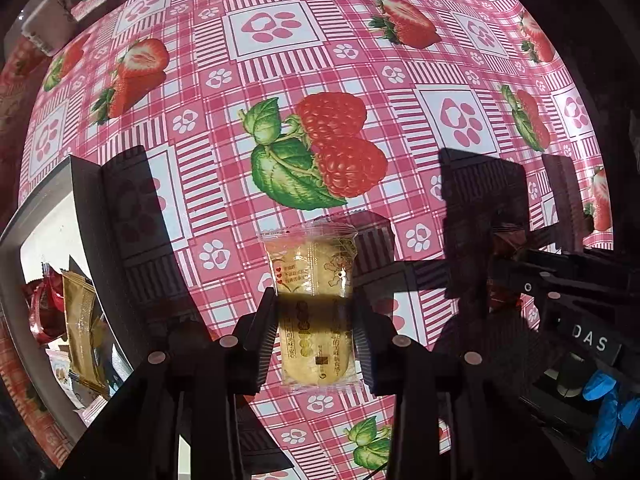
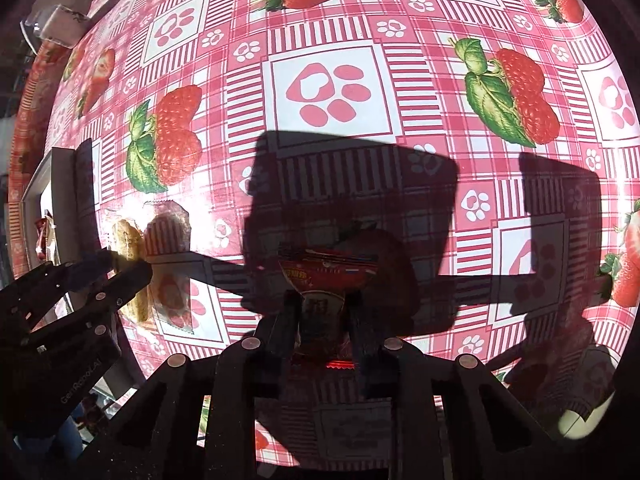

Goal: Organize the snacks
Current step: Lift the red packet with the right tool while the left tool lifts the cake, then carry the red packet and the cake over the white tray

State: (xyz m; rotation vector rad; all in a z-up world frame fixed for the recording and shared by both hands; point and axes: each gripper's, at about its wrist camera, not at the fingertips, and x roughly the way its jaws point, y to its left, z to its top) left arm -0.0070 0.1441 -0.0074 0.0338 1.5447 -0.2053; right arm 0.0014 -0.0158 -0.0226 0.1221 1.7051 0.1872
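Left gripper point(image 1: 314, 320) fingers point(image 1: 262, 328) clamp a yellow snack packet point(image 1: 312, 280) above the strawberry tablecloth point(image 1: 320, 80)

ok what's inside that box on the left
In the white box: a red packet, a gold packet standing on edge and a pale packet below. The box wall and left tongs hide the rest.

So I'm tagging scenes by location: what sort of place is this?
Probably a home dining or kitchen table: a fruit-print tablecloth in sunlight, wrapped snacks such as a rice cracker packet, and a box holding more.
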